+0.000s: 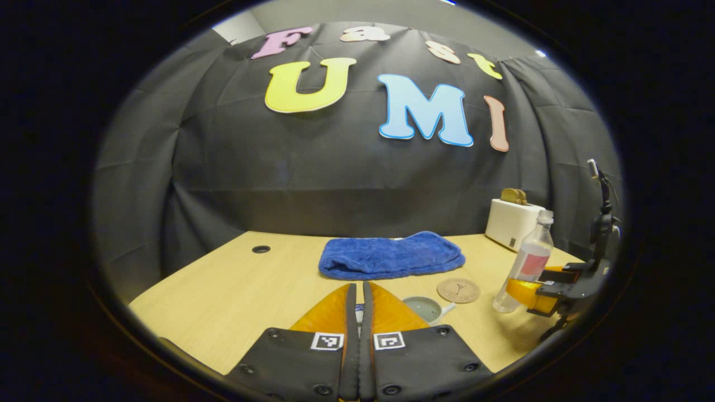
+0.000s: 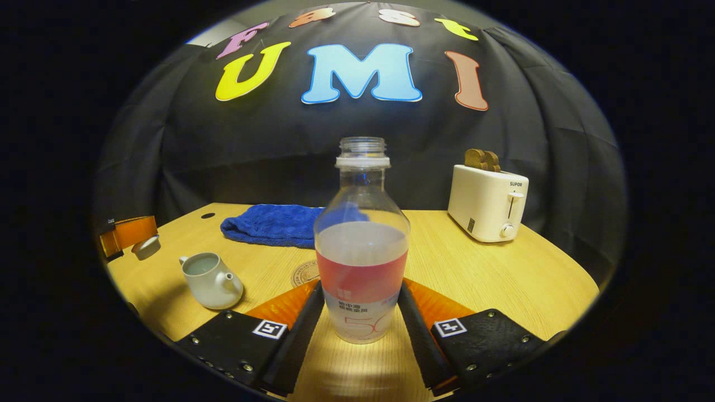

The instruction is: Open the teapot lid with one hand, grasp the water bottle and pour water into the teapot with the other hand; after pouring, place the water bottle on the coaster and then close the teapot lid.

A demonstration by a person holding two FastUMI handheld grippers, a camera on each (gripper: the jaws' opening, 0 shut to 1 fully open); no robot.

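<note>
Since the bottle stands capless and about half full between the jaws of the right gripper, the pour is the step in hand, and a firm grip matters most. In the right gripper view the jaws are set as wide as the bottle's lower body and lie against both its sides, low on the label. I cannot tell whether its base has left the counter. A grip this low leaves much of the weight above the jaws, so I judge the lift should be slow and upright, with the tilt started only once the mouth is over the pot.

Off to the left of that view, the teapot sits open on the counter with its spout toward the bottle. Its mouth is small, so the neck should come close above it before tipping, and the tilt should be gentle to stop water running over the rim.

Beyond the pot, the left gripper has its jaws almost together, pinched on the lid. It is best held well clear of the pot until pouring is over.

Between bottle and pot lies the coaster, bare and ready for the bottle. Farther back are a towel and a toaster, both out of the way.
</note>
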